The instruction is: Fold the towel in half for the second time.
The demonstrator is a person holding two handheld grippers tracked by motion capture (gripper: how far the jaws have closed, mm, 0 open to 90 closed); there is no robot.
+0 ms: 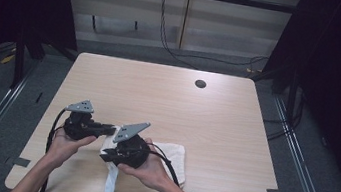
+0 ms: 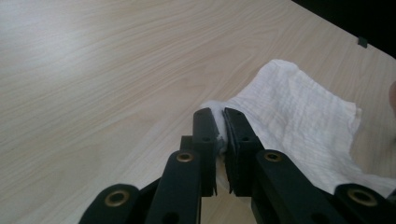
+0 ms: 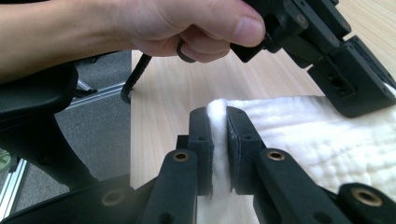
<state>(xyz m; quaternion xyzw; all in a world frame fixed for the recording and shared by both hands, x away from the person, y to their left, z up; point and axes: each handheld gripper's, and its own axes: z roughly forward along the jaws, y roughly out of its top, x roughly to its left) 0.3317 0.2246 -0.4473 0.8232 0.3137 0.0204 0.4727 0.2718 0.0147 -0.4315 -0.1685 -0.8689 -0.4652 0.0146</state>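
The cloth (image 1: 169, 159), white and rumpled at about six o'clock on the desk (image 1: 168, 100), is pinched at an edge by both the left claw (image 2: 219, 133) and the right claw (image 3: 217, 126), so gripping looks done, folding or spreading left.

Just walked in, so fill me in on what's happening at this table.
A person is working a white cloth on a wooden table with a handheld gripper in each hand. The left gripper is clamped on one edge of the cloth, and the right gripper is clamped on another edge, close beside it. Part of the cloth hangs over the near table edge, while the rest lies flat on the tabletop. It looks like a fold or a spread is underway, though which is unclear.
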